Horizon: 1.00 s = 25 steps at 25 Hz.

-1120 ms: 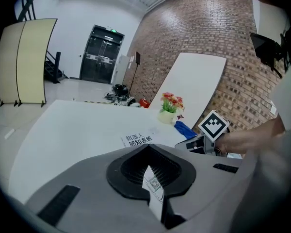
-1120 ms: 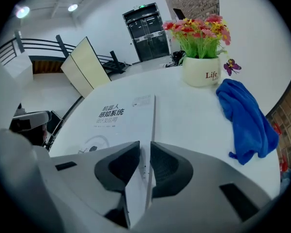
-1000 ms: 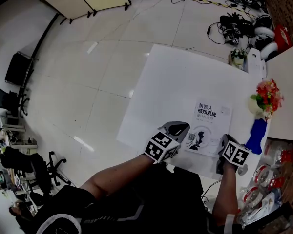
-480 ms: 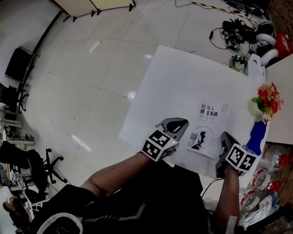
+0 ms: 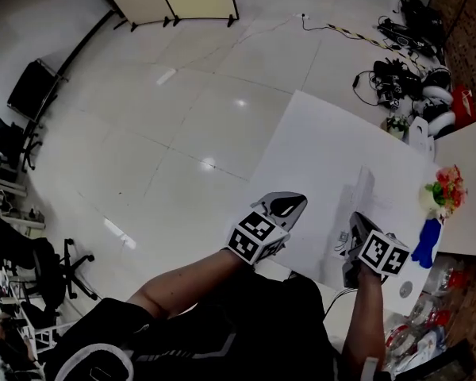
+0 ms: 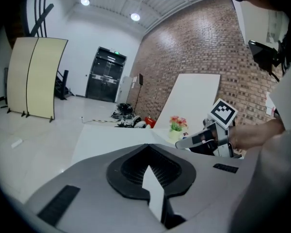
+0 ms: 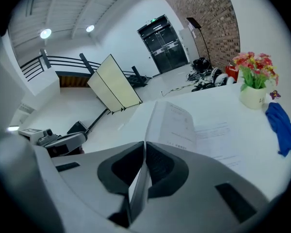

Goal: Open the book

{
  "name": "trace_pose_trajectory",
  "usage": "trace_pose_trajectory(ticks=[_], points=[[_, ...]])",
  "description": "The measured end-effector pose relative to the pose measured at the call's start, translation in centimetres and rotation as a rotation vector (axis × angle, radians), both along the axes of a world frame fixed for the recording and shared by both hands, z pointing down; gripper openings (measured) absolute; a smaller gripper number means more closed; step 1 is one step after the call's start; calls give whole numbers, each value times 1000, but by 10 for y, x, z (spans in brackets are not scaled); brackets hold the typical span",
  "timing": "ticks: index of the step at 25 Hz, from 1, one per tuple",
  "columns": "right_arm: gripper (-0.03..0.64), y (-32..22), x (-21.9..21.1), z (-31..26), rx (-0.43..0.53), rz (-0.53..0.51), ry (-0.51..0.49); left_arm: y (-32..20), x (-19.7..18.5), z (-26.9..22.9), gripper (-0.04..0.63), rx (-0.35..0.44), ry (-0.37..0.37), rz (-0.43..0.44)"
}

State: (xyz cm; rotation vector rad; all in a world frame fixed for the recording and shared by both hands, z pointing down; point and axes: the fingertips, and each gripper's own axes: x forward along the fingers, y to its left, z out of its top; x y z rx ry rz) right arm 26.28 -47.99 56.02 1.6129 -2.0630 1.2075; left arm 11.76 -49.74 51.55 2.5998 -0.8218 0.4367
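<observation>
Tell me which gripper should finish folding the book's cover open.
Right. The right gripper is shut on the cover, which stands raised off the book. The left gripper is shut on nothing, off to the side and clear of the book.

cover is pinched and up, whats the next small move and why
Probably swing the right gripper over toward the left, laying the cover flat: its jaws pinch the cover's edge, which stands near upright, the first page already bared.

The book's pages are white with dark print, the table white, the cloth blue, the flowers red.
</observation>
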Motion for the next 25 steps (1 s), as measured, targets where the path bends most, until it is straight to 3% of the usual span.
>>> trace_pose_trajectory(ticks=[11,15,19,25], points=[[6,-46,-136,92,-147,-129,91,-7,-109,9,2,-21,-37,-65],[6,-45,-150,119,-181,-143,100,-6,-130,10,2,-20,-43,-74],[6,-48,-156,124,-152,-155,142,-5,-144,14,2,-28,-48,-75],[8,-52,-146,105,-85,-112,125,-2,-143,12,2,-26,-26,-73]])
